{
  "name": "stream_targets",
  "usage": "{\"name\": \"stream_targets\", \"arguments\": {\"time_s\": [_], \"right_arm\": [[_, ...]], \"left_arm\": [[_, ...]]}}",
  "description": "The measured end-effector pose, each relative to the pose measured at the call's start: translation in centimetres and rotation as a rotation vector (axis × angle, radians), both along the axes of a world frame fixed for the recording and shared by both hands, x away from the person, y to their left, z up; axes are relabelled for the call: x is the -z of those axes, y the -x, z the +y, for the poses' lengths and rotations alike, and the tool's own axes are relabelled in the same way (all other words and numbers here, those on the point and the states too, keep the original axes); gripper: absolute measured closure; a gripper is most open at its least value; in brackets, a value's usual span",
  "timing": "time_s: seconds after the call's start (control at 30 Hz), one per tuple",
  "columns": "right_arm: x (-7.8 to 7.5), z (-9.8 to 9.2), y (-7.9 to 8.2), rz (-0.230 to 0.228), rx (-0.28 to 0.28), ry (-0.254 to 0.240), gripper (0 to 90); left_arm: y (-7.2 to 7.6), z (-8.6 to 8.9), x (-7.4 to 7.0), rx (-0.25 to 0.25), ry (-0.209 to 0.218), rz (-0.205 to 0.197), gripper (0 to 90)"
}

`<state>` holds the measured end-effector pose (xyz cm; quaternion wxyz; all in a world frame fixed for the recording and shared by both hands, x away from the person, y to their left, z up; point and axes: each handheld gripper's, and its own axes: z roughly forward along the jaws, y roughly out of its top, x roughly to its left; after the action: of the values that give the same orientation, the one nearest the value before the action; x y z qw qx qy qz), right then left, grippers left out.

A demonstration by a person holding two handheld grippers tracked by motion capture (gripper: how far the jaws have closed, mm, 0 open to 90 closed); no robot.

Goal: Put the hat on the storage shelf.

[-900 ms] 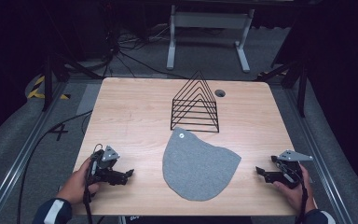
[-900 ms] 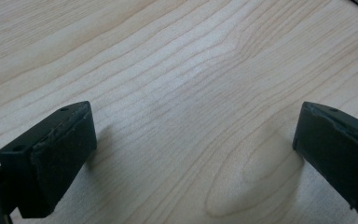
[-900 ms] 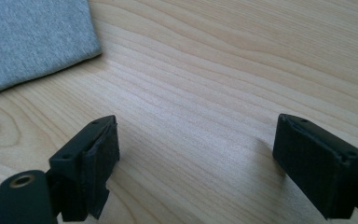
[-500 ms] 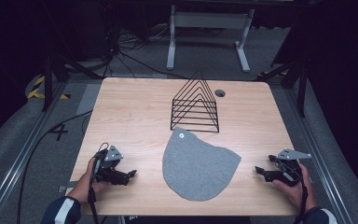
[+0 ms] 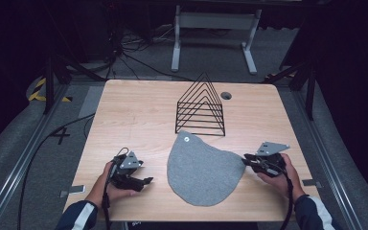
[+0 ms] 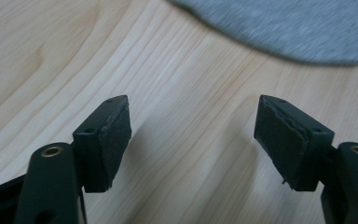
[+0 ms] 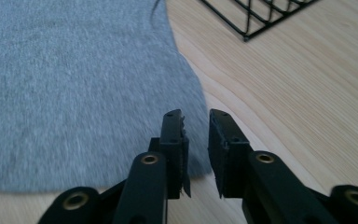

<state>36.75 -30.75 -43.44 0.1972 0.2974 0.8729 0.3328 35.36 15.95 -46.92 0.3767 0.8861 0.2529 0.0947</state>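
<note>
We hold our two grippers low at the near edge of the wooden table point(image 5: 139, 110), one on each side of the grey felt piece point(image 5: 201, 170), which lies flat in the near middle just in front of the black wire rack point(image 5: 201, 108). That flanking stance looks to us like a readiness to take the felt from both sides. Our left gripper point(image 5: 143, 182) sits apart from the felt with its jaws spread wide over bare wood, gripping nothing; its pads point(image 6: 114, 135) look rubbery and worn at the edges. Our right gripper point(image 5: 246, 161) is right at the felt's right edge, jaws nearly together with a narrow gap, and we see nothing between them. The felt is matte and finely fuzzy, rounded like a teardrop, with a small metal eyelet point(image 5: 186, 139) near its pointed far end. The rack is thin wire bent into nested triangles
</note>
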Motion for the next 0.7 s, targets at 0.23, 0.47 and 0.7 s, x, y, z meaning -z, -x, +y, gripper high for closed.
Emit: {"name": "stream_targets", "arguments": {"time_s": [0.23,0.47,0.7], "right_arm": [[1.1,2.4,-1.7,0.031,-0.025,0.033,85.5],[1.8,4.0,-2.3,0.05,-0.051,0.058,88.8],[1.7,4.0,-1.8,0.052,-0.074,0.074,89.2]], "left_arm": [[1.2,-6.2,-0.7,0.163,0.025,-0.004,40.5],[2.1,-11.4,-0.8,0.29,-0.007,-0.048,43.6],[2.0,-11.8,-0.2,0.294,-0.05,-0.033,46.3]]}}
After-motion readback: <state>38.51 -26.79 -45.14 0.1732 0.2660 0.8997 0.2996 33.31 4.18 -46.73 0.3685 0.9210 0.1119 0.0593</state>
